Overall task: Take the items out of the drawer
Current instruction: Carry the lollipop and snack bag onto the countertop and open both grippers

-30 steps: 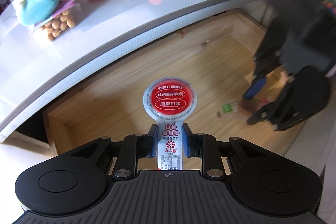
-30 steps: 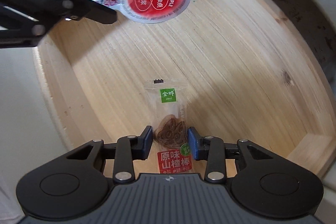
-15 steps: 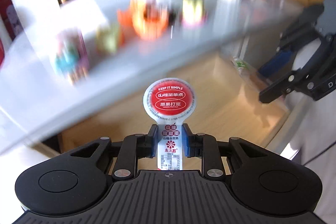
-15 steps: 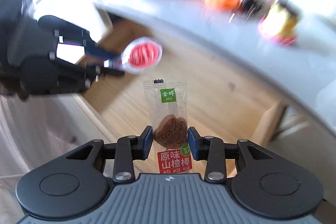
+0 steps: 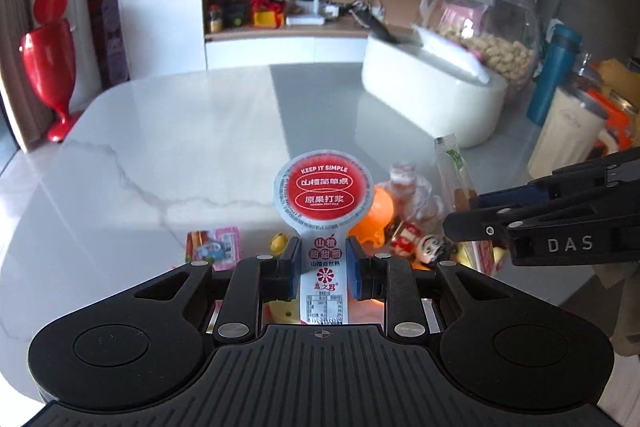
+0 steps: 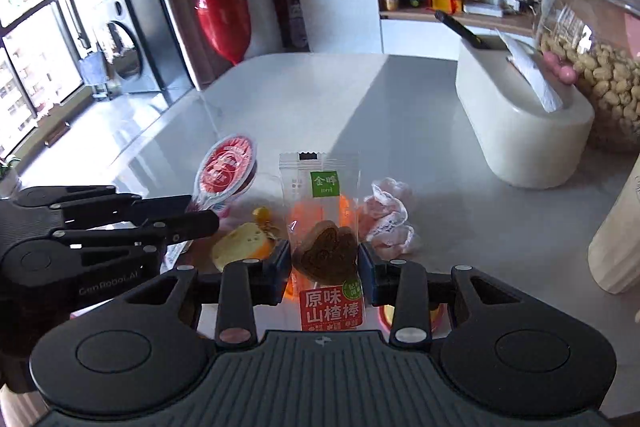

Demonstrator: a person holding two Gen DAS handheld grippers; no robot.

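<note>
- Round red-lidded snack cup with a white paper tab (image 5: 323, 195): clamped by its tab between the blue pads of the left gripper (image 5: 323, 267), lower centre of the left wrist view, lid upright and facing the camera, held above the tabletop.
- Clear plastic sachet with a green label and a brown paw-shaped hawthorn piece (image 6: 326, 239): pinched at its lower half by the right gripper (image 6: 325, 267), lower centre of the right wrist view, standing upright.
- Both grippers closed on their items; each shows in the other's view: right gripper at right edge of left view (image 5: 468, 215), left gripper at left edge of right view (image 6: 200, 217).
- Just beyond the fingers, near edge of the white marble-look table (image 5: 160, 155): clutter of small things – pink packet (image 5: 218, 245), yellow cheese-shaped toy (image 6: 244, 245), orange toy (image 5: 378, 213), crumpled clear wrapper (image 6: 386, 211).
- Mid table, right: white rounded box (image 5: 432, 95), behind it a glass jar of peanuts (image 5: 486, 23).
- Far: red goblet-shaped bin (image 5: 50, 55) upper left, white-and-wood shelving (image 5: 300, 7) top centre.
</note>
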